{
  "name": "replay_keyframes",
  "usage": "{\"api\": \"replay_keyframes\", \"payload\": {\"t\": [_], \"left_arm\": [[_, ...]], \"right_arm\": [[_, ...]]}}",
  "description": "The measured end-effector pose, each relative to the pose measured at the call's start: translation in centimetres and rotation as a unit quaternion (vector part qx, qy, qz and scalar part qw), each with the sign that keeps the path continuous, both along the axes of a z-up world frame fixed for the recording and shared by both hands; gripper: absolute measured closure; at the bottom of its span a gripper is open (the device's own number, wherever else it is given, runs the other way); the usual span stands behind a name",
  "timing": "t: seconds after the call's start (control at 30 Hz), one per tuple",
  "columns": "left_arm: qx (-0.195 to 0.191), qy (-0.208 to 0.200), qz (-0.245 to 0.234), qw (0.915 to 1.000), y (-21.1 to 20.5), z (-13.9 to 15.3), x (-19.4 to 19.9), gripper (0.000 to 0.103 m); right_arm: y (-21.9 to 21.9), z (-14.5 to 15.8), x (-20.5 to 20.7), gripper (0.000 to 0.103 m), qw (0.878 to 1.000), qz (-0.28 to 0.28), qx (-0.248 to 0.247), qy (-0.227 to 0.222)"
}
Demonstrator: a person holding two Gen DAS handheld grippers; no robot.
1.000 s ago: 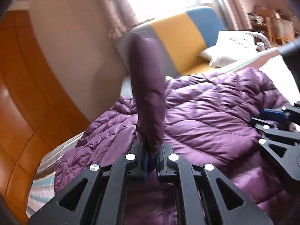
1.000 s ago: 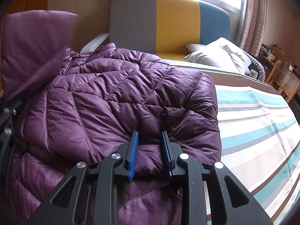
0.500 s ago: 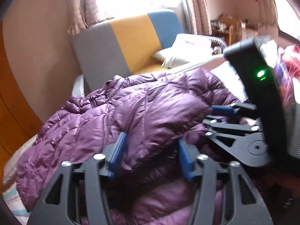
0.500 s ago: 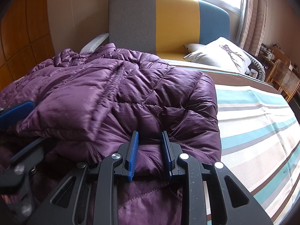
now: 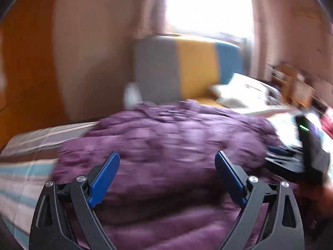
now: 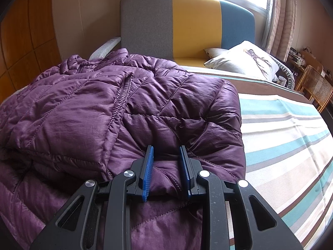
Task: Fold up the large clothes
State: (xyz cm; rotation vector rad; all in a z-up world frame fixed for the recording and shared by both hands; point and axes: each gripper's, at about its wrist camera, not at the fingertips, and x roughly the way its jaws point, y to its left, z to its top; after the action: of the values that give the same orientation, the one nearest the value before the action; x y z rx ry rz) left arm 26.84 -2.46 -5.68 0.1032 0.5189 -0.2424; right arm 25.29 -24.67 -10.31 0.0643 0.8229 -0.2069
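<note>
Right claw point(image 6: 166, 166) pinches a puffy fold of the purple down jacket point(image 6: 145, 104) on the striped bed point(image 6: 281, 135); left claw point(image 5: 166, 179) is opening, empty. One sleeve lies folded across; further folds appear to remain. Headboard point(image 6: 187, 20) beyond.

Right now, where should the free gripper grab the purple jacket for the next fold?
Grip the jacket at its right edge, coming from the striped bedspread side: that edge lies thick, exposed and unfolded.
</note>
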Motion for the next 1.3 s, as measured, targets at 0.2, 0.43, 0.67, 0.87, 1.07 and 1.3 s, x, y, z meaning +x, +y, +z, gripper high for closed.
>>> {"api": "replay_keyframes", "payload": {"t": [0.2, 0.43, 0.67, 0.87, 1.07, 1.3], "left_arm": [[-0.022, 0.039, 0.201, 0.9785, 7.3, -1.4, 2.7, 0.015], [-0.028, 0.128, 0.178, 0.9753, 7.7, -4.8, 6.5, 0.021], [-0.015, 0.125, 0.164, 0.9783, 6.3, -5.1, 6.2, 0.018], [-0.026, 0.1, 0.18, 0.9782, 7.1, -4.6, 5.2, 0.017], [0.007, 0.016, 0.148, 0.9888, 5.1, -2.9, 2.7, 0.014], [0.082, -0.003, 0.104, 0.9911, 1.8, -3.0, 2.5, 0.014]], "right_arm": [[0.0, 0.0, 0.0, 0.078, 1.0, 0.0, 0.0, 0.0], [-0.3, 0.1, -0.2, 0.078, 1.0, -0.001, 0.005, -0.005], [0.0, 2.6, -2.3, 0.078, 0.998, 0.02, 0.031, -0.059], [3.0, 5.0, -2.4, 0.078, 0.995, 0.065, 0.039, -0.072], [3.6, 7.9, -2.6, 0.078, 0.989, 0.019, 0.052, -0.139], [8.9, 6.3, 1.5, 0.078, 0.985, 0.132, 0.082, -0.069]]}}
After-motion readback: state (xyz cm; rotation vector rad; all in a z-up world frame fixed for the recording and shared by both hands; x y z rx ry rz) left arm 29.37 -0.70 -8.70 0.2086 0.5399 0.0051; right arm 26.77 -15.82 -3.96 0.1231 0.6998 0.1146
